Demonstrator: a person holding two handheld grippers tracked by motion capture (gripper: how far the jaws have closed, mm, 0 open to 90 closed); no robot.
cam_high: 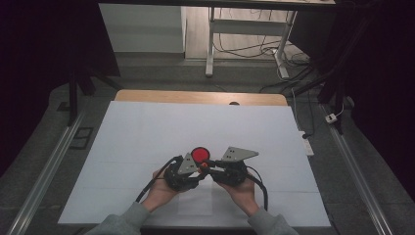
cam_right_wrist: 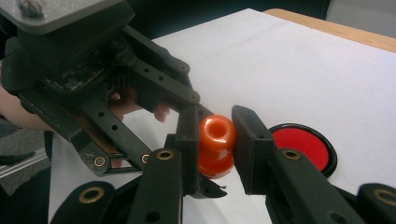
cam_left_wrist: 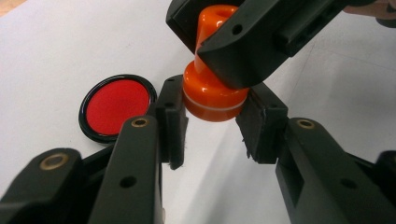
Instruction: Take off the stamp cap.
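R claw [cam_right_wrist: 215, 135]: clamped on knob of orange stamp [cam_right_wrist: 215, 145] | L claw [cam_left_wrist: 212, 121]: pads closed against stamp base, below R claw | stamp held off white surface [cam_high: 147, 137] between both claws | red ink pad [cam_left_wrist: 116, 106]: lid off, just beside L claw

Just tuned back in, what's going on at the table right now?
A person holds a tool in each hand above the white sheet. The right tool is shut on the knob of an orange stamp. The left tool brackets the stamp's wider base, its pads at either side; whether they press on it cannot be told. A round red ink pad lies open on the sheet just beside them.
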